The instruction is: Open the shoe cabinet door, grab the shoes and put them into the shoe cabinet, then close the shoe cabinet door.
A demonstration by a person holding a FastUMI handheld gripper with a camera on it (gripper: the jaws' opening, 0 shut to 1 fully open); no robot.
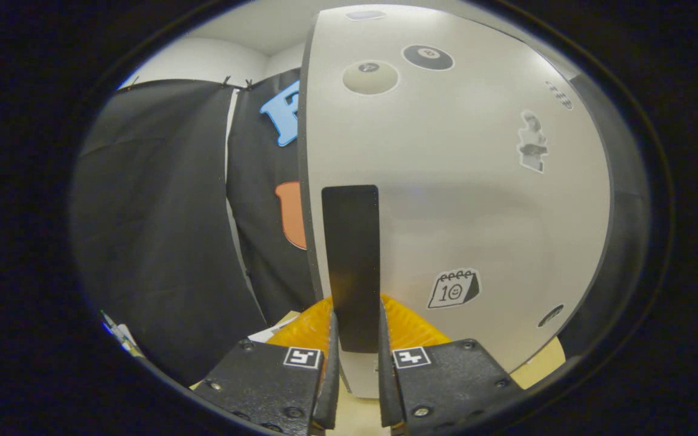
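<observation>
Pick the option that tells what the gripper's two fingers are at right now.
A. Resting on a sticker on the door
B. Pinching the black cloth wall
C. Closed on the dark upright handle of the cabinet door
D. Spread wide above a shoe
C: the gripper has one finger on each side of the lower end of the dark handle, which stands upright by the edge of the pale cabinet door, and both press on it.

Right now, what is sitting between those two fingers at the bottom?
In the gripper view, the cabinet door's dark upright handle stands between the gripper's two fingers, which close against its sides.
</observation>
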